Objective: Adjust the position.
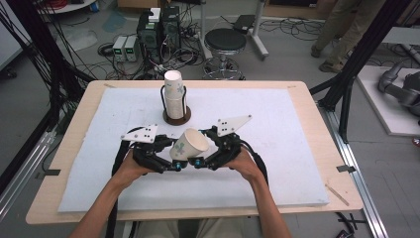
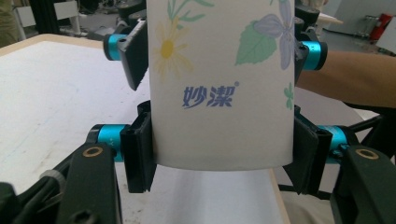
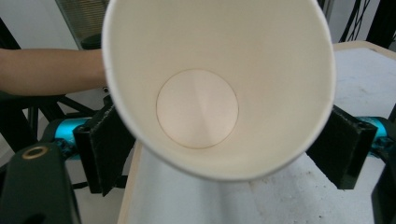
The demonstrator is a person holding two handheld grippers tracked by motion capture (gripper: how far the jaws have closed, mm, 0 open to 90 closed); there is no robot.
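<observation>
Both grippers met over the middle of the white mat [image 1: 277, 163], and between them they carried one paper cup [image 1: 190, 144] clear of the surface. Seen from the high view, the left gripper [image 1: 174, 159] clamped the cup near its narrow base, while the right gripper [image 1: 204, 149] pinched it nearer the wide mouth. The cup lay tilted on its side, its mouth turned up and to the right.

From the left gripper view, that gripper's two black jaws pressed flat on either side of the cup's base end [image 2: 219, 88], whose wall carried a yellow flower, green leaves and blue printed characters. Farther up the same wall, the other gripper's pads squeezed the cup from both sides too.

From the right gripper view, the open mouth of the cup [image 3: 217, 88] faced the camera; its white inside and round bottom held nothing, and the jaws sat tight against its outer wall.

Behind the hands, well apart from them, a stack of paper cups [image 1: 174, 95] stood upright in a wire holder [image 1: 177, 117] with a round brown base on the mat.
</observation>
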